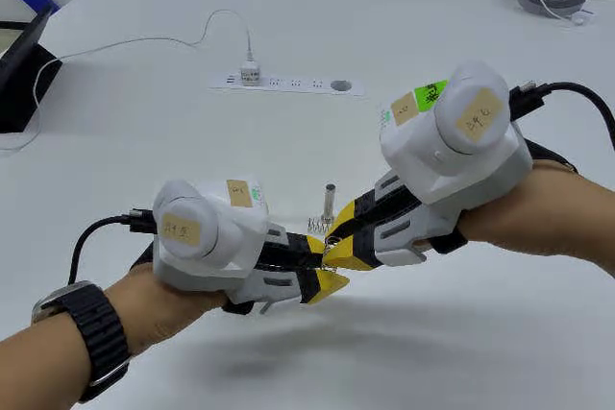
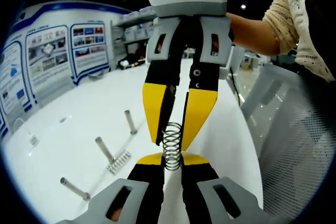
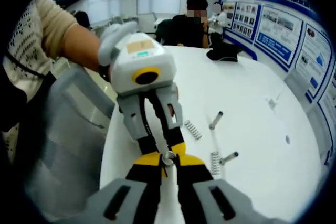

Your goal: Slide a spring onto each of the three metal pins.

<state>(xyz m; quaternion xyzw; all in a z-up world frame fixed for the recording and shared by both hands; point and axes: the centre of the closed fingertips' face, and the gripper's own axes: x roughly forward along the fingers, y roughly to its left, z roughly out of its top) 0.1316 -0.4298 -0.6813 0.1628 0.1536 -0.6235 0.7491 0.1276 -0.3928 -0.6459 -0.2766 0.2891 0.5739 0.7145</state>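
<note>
Silvery wire wound in even coils, a short spring [image 2: 171, 147] is held off the white surface [image 2: 79, 108] near the middle pin [image 2: 104, 149]. The left gripper [image 2: 169, 164] is clamped on one end and the right gripper [image 2: 172, 138] on the other. A second spring [image 2: 119, 162] lies just beside that pin's base.

I am seeing handwriting on the tan stickers [image 1: 181, 229] on my left gripper [image 1: 329, 277] and right gripper [image 1: 336, 245], and print on the far wall posters [image 2: 86, 43]; I am reading none of it.
</note>
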